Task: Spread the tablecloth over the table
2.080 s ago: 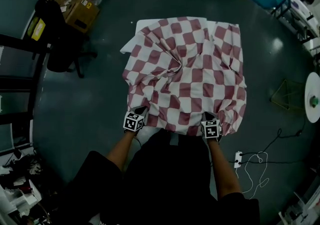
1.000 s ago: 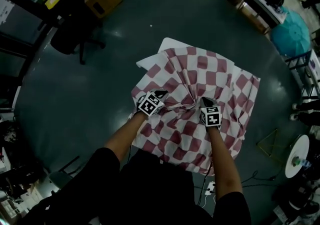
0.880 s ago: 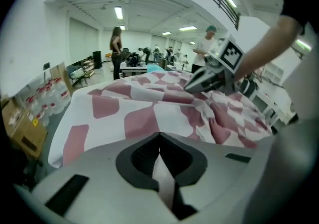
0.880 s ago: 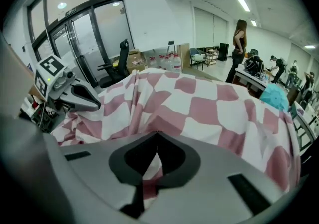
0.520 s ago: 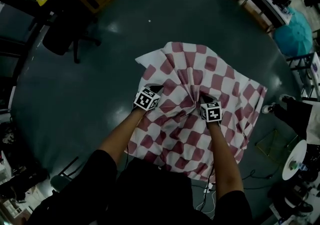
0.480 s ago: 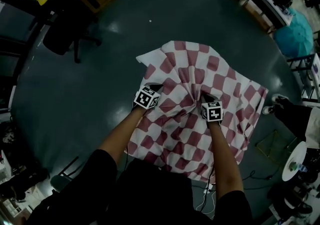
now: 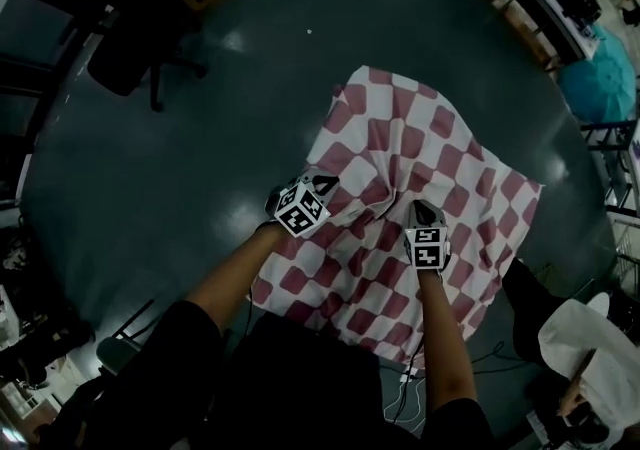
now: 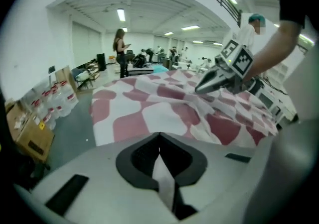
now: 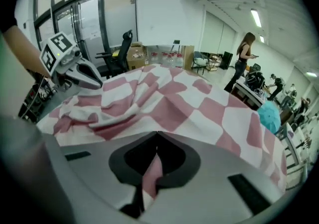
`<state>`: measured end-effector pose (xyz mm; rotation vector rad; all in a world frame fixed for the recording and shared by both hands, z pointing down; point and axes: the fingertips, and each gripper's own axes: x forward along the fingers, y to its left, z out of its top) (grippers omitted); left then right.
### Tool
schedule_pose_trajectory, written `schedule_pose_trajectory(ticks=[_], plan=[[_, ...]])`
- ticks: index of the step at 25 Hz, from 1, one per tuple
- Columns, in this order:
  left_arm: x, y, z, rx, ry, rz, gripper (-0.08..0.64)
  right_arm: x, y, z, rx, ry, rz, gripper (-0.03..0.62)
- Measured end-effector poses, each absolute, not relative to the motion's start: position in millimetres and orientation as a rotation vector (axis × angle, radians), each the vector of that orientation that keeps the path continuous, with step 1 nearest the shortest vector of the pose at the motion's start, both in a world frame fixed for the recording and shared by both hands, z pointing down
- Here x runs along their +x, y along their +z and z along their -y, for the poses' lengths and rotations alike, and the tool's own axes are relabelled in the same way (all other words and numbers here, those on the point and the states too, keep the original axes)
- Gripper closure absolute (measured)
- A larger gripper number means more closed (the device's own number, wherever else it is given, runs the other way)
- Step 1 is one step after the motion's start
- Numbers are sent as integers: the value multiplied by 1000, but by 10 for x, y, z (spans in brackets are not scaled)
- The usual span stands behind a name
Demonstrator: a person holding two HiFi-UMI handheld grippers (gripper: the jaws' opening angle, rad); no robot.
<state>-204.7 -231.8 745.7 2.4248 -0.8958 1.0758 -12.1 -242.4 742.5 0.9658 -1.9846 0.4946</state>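
The one tablecloth point(image 7: 440, 143) has slid sideways; both left gripper point(image 7: 323, 181) and right gripper point(image 7: 419, 209) fingers pinch it.

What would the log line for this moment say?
stage: spreading | left gripper: shut on tablecloth | right gripper: shut on tablecloth | tablecloth: creased between grippers, not yet flat

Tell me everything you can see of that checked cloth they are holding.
The tablecloth is soft fabric in red and white checks, draped over a table that it hides. It is rumpled, with folds gathering where it is gripped, and its near edge hangs down by the person. The left tongs are shut on a white fold, the right tongs on a red one.
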Motion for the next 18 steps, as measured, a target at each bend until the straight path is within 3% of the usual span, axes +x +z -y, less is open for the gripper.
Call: schedule_pose_trajectory(ticks=[7,14,18], plan=[[-2089,7727,2232,2385,1182,869,545,191,7691,2478,996,645,1977,575],[-2588,7623,2494,2194,1050,1015,545,343,7518,2729,1033,708,1977,575],[-2501,7347,2578,2272,911,1033,545,92,7065,3012,1072,682,2149,575]])
